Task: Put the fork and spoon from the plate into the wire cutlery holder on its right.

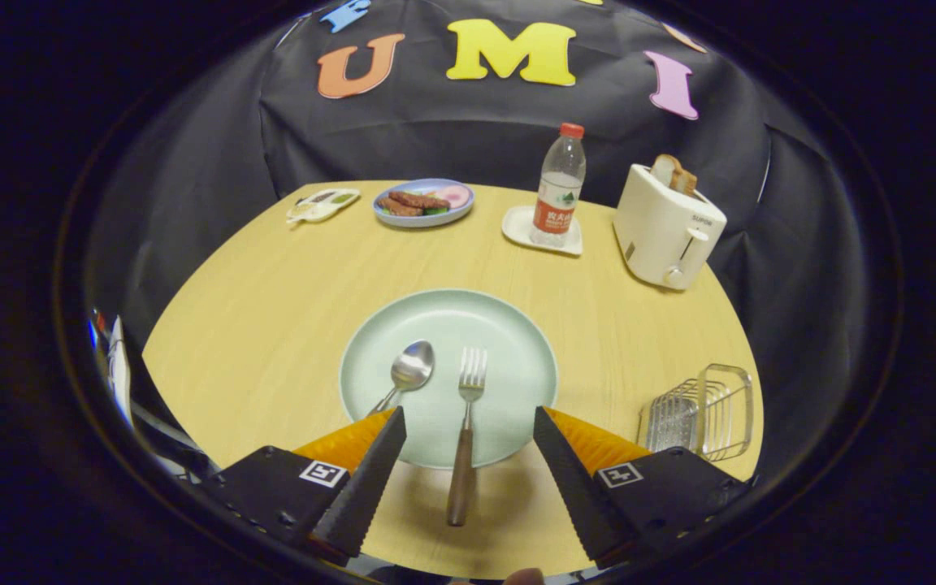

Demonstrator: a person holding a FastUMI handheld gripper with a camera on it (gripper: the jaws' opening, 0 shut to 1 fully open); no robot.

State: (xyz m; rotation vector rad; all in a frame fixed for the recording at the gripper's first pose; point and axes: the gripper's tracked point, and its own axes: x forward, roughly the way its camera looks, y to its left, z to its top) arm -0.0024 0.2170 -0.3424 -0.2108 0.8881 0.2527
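— On the bench, what's between your fingers?
— I see the fork there, handle past the plate rim. My gripper is spread wide, touching nothing. Spoon lies left; wire cutlery holder right.

The tongs have two black fingers with serrated inner edges and orange ribbed backs. Each sits on a black block bearing a small white square marker with a black pattern.
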